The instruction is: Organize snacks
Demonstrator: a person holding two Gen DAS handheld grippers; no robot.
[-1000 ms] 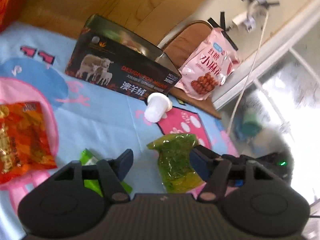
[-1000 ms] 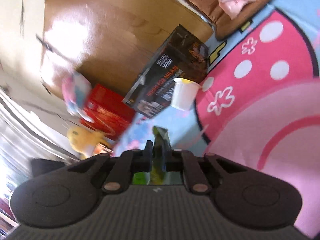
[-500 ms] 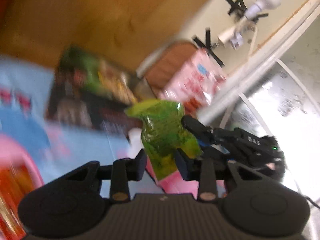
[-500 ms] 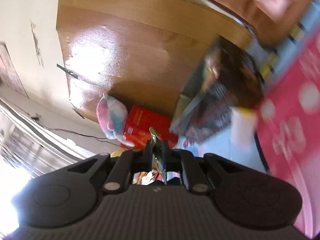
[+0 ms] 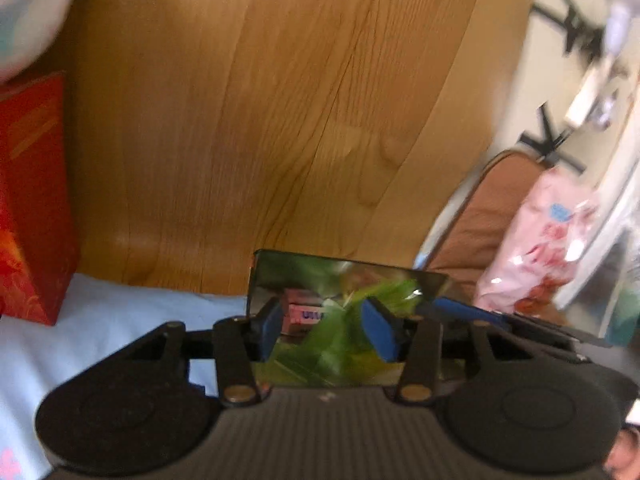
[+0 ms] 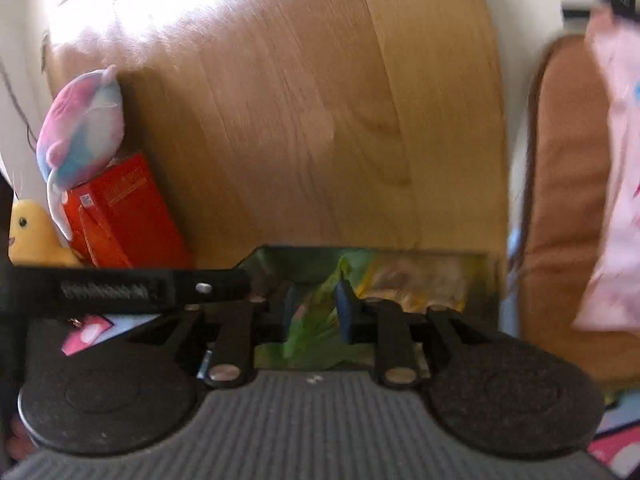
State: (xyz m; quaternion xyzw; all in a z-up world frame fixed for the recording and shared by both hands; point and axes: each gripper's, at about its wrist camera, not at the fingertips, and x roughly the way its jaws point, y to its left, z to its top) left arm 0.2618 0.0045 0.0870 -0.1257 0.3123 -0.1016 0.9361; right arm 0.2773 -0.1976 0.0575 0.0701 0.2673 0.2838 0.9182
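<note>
Both grippers hang over the open dark box, whose shiny inside holds several snack packs. My left gripper is open, its blue pads either side of a blurred green snack bag inside the box. My right gripper is open, with the same green bag between and below its pads. The box also shows in the right wrist view. The right gripper's body reaches in from the right in the left wrist view; the left gripper's arm crosses the right wrist view.
A wooden headboard stands right behind the box. A red box and plush toys are at the left. A brown cushion and a pink snack bag are at the right. Blue bedding lies below.
Both grippers carried the green bag from the mat up to the dark box. The right gripper, shut on the bag before, has opened; the bag now sits in the box.
</note>
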